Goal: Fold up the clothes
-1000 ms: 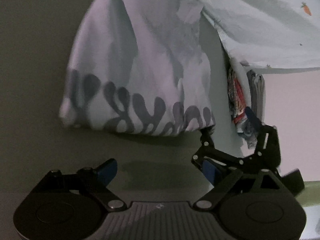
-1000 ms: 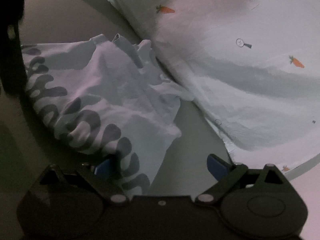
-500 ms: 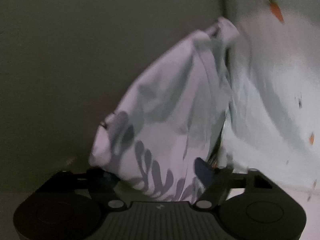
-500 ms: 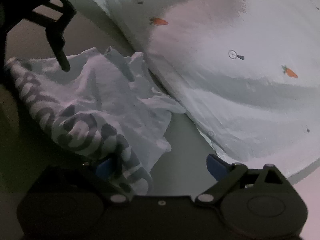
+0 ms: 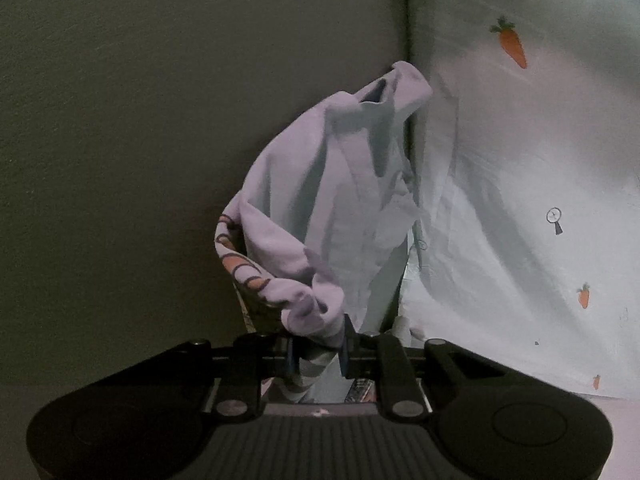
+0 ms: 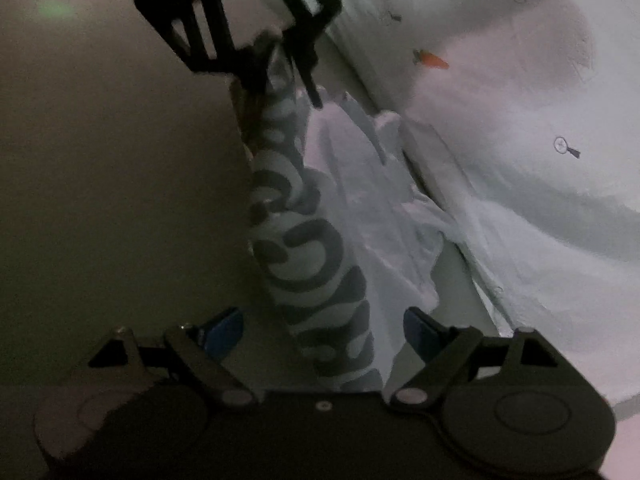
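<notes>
Grab step: left gripper [image 5: 318, 354] closing, pinching garment [image 5: 340, 200] hem on the grey surface [image 5: 120, 140] beside carrot-print sheet [image 5: 520, 200]. Right gripper [image 6: 324, 330] closing, hem between unclamped jaws. Next: clamp, then lift together.

You have two grippers [image 5: 318, 354] [image 6: 324, 328], one pale garment [image 5: 332, 208] at centre, and one carrot-print sheet [image 5: 520, 160] on the right of the frame.

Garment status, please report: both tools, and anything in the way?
Left tool closing on garment hem. Right tool closing, hem between pads, no grip yet. Carrot-print sheet lies close alongside.
</notes>
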The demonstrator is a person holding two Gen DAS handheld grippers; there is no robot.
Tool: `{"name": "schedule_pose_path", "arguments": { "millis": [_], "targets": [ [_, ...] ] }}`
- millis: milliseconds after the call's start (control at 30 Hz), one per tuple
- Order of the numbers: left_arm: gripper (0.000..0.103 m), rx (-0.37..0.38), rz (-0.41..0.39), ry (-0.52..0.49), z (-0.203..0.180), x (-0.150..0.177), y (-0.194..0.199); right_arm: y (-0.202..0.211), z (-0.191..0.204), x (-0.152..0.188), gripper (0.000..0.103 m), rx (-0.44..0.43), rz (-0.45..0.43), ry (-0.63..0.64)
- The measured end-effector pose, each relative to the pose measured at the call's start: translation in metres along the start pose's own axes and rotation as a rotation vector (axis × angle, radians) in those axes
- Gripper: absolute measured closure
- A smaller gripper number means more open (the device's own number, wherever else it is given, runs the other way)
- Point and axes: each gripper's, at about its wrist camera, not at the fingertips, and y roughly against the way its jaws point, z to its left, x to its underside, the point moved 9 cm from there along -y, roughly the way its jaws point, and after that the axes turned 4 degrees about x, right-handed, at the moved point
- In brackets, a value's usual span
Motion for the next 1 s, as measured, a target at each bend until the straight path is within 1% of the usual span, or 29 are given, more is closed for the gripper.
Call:
{"name": "schedule_pose_path", "arguments": {
  "millis": [33, 67, 100, 167, 200, 233, 300, 367, 400, 467, 600, 667, 733, 833, 900, 1000],
  "targets": [
    [0.083, 0.007, 0.0, -0.004, -0.003, 0.0, 0.001, -0.008, -0.005, -0.001, 0.024, 0.007, 0.023, -0.036],
    [0.083, 0.012, 0.0, -0.005, -0.006, -0.001, 0.002, -0.016, -0.009, 0.001, 0.039, 0.014, 0.052, -0.074],
    [0.083, 0.012, -0.001, 0.007, -0.005, -0.004, 0.002, -0.023, -0.014, 0.004, 0.045, 0.02, 0.081, -0.113],
    [0.083, 0.007, -0.005, 0.03, -0.003, -0.01, 0.001, -0.036, -0.013, 0.011, 0.066, -0.006, 0.112, -0.11],
    [0.085, -0.003, -0.015, 0.041, -0.003, -0.013, 0.0, -0.037, -0.012, 0.011, 0.074, -0.023, 0.089, -0.093],
    [0.086, -0.008, -0.02, 0.043, -0.004, -0.014, 0.002, -0.037, -0.011, 0.01, 0.085, -0.029, 0.084, -0.064],
    [0.087, 0.015, -0.028, 0.019, -0.014, -0.01, 0.01, -0.027, -0.012, 0.007, 0.088, -0.052, 0.049, 0.007],
    [0.088, 0.073, -0.032, -0.004, -0.026, 0.001, 0.026, -0.013, -0.022, 0.005, 0.09, -0.061, 0.009, 0.042],
    [0.09, 0.087, -0.03, -0.011, -0.03, 0.007, 0.033, -0.004, -0.025, 0.006, 0.091, -0.078, -0.013, 0.061],
    [0.091, 0.096, -0.018, -0.013, -0.031, 0.023, 0.053, 0.018, -0.03, 0.009, 0.092, -0.158, -0.042, 0.077],
    [0.092, 0.08, 0.02, 0.08, -0.01, 0.056, 0.096, 0.066, -0.03, 0.017, 0.092, -0.317, -0.072, 0.059],
    [0.092, 0.066, 0.038, 0.118, 0.0, 0.073, 0.118, 0.095, -0.024, 0.024, 0.092, -0.402, -0.085, 0.057],
    [0.092, 0.052, 0.044, 0.158, 0.007, 0.085, 0.132, 0.118, -0.018, 0.031, 0.092, -0.494, -0.085, 0.027],
    [0.092, 0.042, 0.031, 0.215, 0.013, 0.091, 0.142, 0.14, -0.014, 0.034, 0.092, -0.609, -0.079, -0.043],
    [0.092, 0.054, 0.014, 0.213, 0.008, 0.085, 0.136, 0.139, -0.018, 0.031, 0.092, -0.632, -0.077, -0.071],
    [0.091, 0.077, -0.001, 0.195, -0.013, 0.072, 0.118, 0.123, -0.041, 0.023, 0.092, -0.671, -0.09, -0.076]
  ]
}}
